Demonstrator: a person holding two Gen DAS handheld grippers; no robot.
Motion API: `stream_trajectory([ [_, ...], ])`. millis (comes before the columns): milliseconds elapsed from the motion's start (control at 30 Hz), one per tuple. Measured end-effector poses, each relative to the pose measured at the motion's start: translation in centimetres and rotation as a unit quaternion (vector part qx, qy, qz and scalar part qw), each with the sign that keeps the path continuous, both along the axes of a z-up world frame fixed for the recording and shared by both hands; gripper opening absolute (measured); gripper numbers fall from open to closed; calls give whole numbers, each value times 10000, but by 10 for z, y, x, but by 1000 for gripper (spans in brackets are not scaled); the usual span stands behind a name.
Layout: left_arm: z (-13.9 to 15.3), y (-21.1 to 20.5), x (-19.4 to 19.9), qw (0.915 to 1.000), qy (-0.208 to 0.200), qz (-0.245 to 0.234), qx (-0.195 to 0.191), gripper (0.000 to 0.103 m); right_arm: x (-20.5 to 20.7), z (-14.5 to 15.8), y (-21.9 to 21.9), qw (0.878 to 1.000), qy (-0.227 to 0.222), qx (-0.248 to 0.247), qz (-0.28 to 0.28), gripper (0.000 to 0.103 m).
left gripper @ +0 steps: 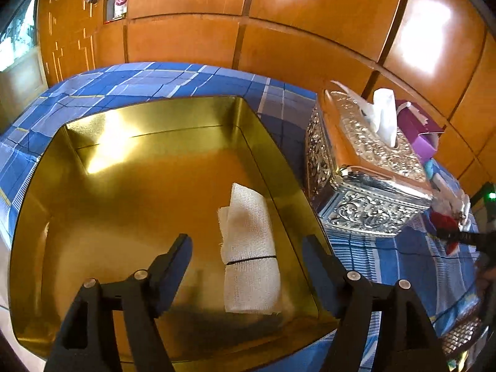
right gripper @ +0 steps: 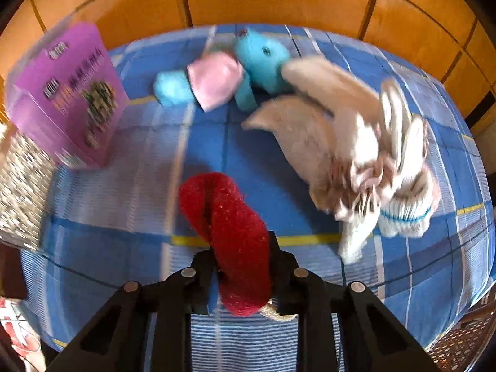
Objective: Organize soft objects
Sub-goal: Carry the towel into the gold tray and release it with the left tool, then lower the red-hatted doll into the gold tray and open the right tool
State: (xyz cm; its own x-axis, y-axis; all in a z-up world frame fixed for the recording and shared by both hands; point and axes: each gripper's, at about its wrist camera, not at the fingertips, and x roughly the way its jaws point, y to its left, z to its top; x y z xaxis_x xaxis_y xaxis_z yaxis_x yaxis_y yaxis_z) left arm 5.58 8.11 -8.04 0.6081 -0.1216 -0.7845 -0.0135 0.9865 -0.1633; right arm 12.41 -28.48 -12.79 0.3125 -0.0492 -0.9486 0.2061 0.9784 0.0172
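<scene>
A gold metal tin sits on the blue checked cloth. A rolled white gauze cloth with a black band lies inside it, at the right. My left gripper is open above the tin, its fingers either side of the roll. My right gripper is shut on a red fuzzy soft piece and holds it above the cloth. Beyond it lie a blue plush toy with a pink part, and a pile of white socks and cloths.
A silver embossed tissue box stands right of the tin, with a purple box behind it. The purple box also stands at the left of the right wrist view. Wooden panels close the back.
</scene>
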Motion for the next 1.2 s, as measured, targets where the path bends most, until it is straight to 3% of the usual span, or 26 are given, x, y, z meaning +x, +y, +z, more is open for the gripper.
stream_trajectory([
  [233,10,13,-7,9999,-154,8,-45,80,39,59,9,9984,-570,64,-10,24],
  [500,22,25,-15,9995,-263,109,-99,83,126,124,12,9935,-1134,80,-79,24],
  [633,27,29,-18,9994,-300,178,-63,84,153,154,69,9852,-1533,307,700,24],
  [733,28,36,-20,9991,-303,279,-34,85,147,168,129,9674,-1786,663,1669,24],
  [867,31,48,-25,9985,-348,431,31,86,103,166,206,9249,-1855,1207,3093,24],
  [1000,38,64,-30,9967,-455,672,85,86,59,132,261,8941,-1455,1348,4015,24],
  [1100,40,79,-33,9942,-535,924,124,86,47,103,297,8928,-1131,1155,4205,24],
  [1200,38,89,-34,9924,-528,1109,115,86,54,80,317,9036,-855,1083,4055,25],
])
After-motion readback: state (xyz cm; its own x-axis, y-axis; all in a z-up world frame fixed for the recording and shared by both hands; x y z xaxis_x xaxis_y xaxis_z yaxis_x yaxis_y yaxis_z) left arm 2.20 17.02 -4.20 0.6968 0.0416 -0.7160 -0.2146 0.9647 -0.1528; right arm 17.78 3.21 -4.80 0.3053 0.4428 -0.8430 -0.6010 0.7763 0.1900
